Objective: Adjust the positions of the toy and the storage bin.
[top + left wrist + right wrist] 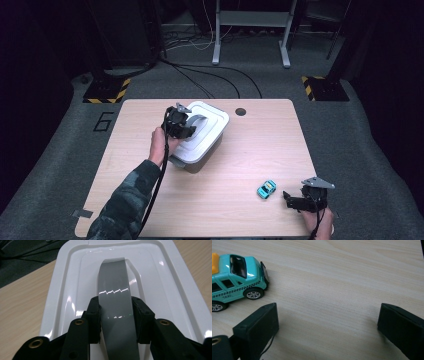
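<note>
My left gripper (115, 315) is clamped on the grey handle (114, 287) of the white lid (62, 290); in the left gripper view both pads press the strap's edges at lower centre, and the handle arches up toward mid-frame. In the high view that gripper (184, 125) sits over the box (206, 145) just left of frame centre, lid seated on the box as far as I can tell, my left hand (161, 145) behind it.

My right gripper (295, 200) is at the lower right of the high view, jaws wide apart, gripping nothing, resting low over the table (240, 165). In the right gripper view the two pads stand at lower left and lower right with bare wood between.

The teal taxi (234, 280) is at upper left of that view, near the left pad, not touching. High view: the taxi (266, 188) is just left of the right gripper, well apart from the box.
</note>
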`<action>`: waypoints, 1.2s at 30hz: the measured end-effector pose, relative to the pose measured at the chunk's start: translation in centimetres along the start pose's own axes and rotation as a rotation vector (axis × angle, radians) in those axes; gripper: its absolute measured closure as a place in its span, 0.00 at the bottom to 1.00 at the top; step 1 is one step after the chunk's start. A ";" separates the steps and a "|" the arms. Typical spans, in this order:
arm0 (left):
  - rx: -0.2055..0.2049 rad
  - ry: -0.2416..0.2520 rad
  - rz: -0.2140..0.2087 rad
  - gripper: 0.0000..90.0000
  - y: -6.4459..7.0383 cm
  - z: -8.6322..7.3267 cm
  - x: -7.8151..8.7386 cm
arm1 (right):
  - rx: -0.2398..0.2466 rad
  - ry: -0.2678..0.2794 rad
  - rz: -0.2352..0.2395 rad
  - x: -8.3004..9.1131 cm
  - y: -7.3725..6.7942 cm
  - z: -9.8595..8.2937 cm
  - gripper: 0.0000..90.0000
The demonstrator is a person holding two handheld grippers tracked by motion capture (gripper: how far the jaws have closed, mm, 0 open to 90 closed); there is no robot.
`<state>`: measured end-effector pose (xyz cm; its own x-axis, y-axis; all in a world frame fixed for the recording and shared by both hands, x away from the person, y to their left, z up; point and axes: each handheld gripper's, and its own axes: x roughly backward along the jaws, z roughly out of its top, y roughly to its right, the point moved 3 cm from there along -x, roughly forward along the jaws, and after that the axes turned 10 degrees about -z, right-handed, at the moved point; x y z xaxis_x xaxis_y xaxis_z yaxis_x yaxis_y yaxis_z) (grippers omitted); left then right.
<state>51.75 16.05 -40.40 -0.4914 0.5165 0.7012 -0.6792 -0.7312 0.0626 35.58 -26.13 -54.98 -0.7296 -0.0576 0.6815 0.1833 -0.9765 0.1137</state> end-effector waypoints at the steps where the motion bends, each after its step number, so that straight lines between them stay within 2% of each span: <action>1: 0.005 0.002 -0.006 0.71 0.0 0.0 0.0 | 0.000 0.000 0.000 0.0 0.0 0.0 0.03; 9: 0.015 0.011 -0.009 0.73 0.8 -0.2 0.2 | 0.002 0.001 0.001 0.0 0.0 0.0 0.03; 25: 0.030 -0.003 -0.007 0.73 2.0 -0.9 1.0 | 0.006 0.003 0.002 0.0 0.0 0.0 0.04; 30: 0.023 0.002 -0.026 0.73 2.9 -1.1 1.2 | 0.004 0.003 0.001 0.0 0.0 0.0 0.04; 36: 0.040 0.012 -0.062 0.73 3.3 -1.3 1.3 | 0.006 0.002 0.002 0.0 0.0 0.0 0.04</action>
<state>48.19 14.84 -40.21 -0.4558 0.5665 0.6865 -0.6862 -0.7149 0.1344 35.57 -26.15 -54.97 -0.7307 -0.0598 0.6801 0.1883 -0.9752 0.1166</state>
